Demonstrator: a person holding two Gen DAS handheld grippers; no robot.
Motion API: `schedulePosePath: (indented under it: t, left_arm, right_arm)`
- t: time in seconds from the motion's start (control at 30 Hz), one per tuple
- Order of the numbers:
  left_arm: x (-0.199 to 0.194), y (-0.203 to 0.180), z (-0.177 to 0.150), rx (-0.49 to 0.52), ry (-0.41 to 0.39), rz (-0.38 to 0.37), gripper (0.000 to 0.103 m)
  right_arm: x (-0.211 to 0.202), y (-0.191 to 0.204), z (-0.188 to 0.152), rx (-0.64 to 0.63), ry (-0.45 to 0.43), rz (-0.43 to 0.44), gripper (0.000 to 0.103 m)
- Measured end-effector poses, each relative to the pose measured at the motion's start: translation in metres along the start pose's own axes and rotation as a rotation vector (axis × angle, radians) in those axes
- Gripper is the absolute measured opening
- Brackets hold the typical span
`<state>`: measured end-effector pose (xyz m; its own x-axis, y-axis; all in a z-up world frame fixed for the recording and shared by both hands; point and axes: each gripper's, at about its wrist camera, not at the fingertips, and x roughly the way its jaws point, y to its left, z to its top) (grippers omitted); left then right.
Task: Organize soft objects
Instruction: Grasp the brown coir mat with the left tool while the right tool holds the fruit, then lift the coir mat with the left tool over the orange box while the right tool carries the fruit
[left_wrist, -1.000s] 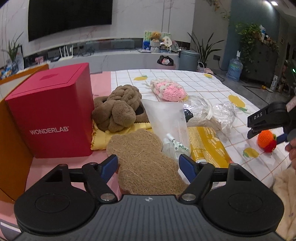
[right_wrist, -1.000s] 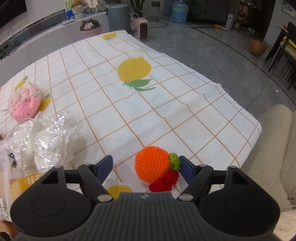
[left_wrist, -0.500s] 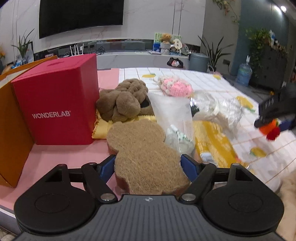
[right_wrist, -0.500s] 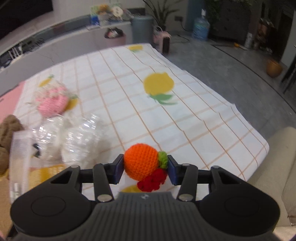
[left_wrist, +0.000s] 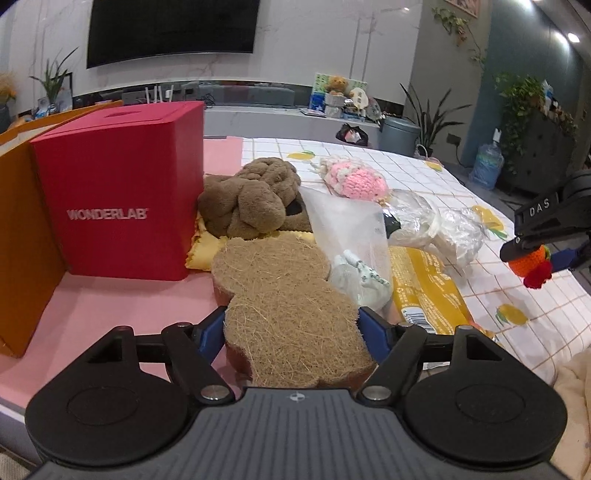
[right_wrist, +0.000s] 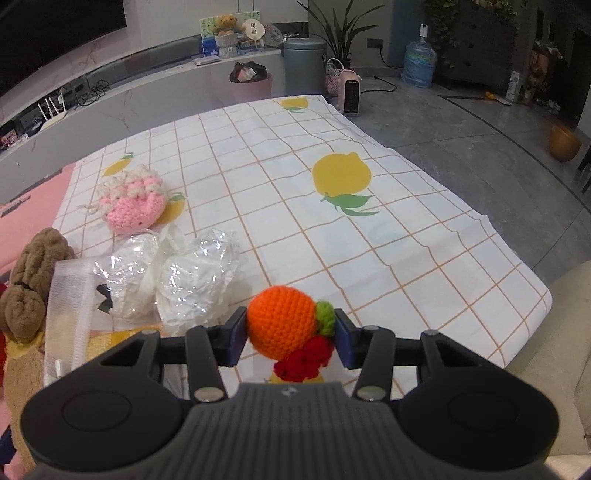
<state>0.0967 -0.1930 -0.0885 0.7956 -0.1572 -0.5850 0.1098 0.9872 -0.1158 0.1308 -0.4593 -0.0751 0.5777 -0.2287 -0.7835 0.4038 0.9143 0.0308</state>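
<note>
Black grippers (left_wrist: 291, 328), blue fingers (left_wrist: 373, 328), silver screws.

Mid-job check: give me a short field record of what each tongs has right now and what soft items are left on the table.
left tongs: jaws have just been closing on the coir scrub pad, which sits between the pads
right tongs: shut on the orange crochet fruit, lifted off the tablecloth
pink crochet piece: lying on the tablecloth, far left
brown plush toy: on a yellow cloth, beside the red box
plastic-wrapped bundles: on the tablecloth, untouched
</note>
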Motion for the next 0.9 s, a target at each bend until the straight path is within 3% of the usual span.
schedulePosePath:
  t: [0.1,0.23,0.47,0.67,0.9]
  left_arm:
    - [-0.01,0.004,0.0,-0.001,-0.053,-0.015,0.085]
    - [-0.037,0.006,0.001,0.037,-0.197,-0.009,0.085]
    - [-0.077,0.0,0.012,0.099,-0.328,0.013,0.085]
    - [-0.112,-0.011,0.037,0.141,-0.455,0.023,0.085]
    - [-0.162,-0.002,0.073,0.181,-0.585,-0.046,0.085]
  right_arm:
    - [-0.002,0.0,0.0,0.009,-0.006,0.013,0.048]
    - [-0.003,0.001,0.0,0.014,-0.009,0.027,0.048]
    - [-0.012,0.006,-0.003,0.019,-0.026,0.06,0.048]
    - [-0.048,0.014,-0.002,0.017,-0.115,0.111,0.048]
    - [-0.115,0.04,0.005,-0.014,-0.257,0.182,0.048]
